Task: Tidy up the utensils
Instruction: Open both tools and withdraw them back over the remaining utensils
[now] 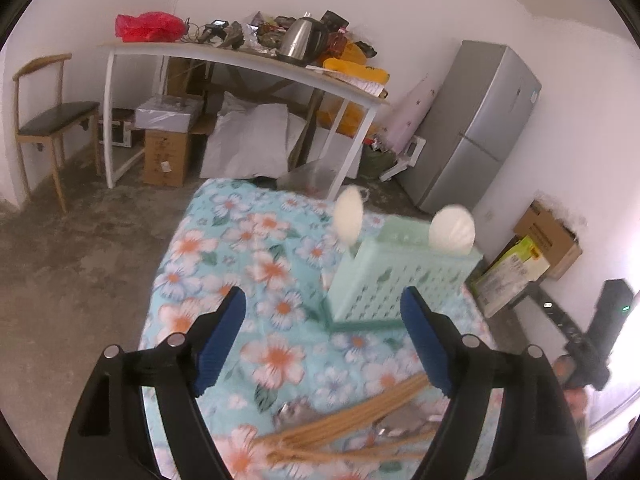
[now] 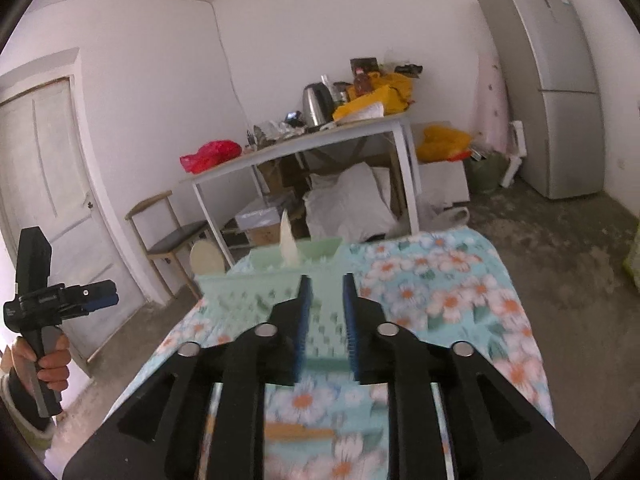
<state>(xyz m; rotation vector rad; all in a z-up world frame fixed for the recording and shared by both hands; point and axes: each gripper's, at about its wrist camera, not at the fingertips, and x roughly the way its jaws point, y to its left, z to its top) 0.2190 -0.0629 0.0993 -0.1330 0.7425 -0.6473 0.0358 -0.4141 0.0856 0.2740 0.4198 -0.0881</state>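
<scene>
A mint green slotted utensil basket stands on the floral tablecloth. Two white spoons stand upright in it. A bundle of wooden chopsticks and some metal utensils lie on the cloth near the front. My left gripper is open and empty, above the chopsticks and left of the basket. My right gripper is open with a narrow gap and empty, just in front of the basket. One chopstick shows below it.
A white table with a kettle and clutter stands beyond. A chair, boxes, bags and a grey fridge line the walls. The left gripper with the hand shows in the right wrist view.
</scene>
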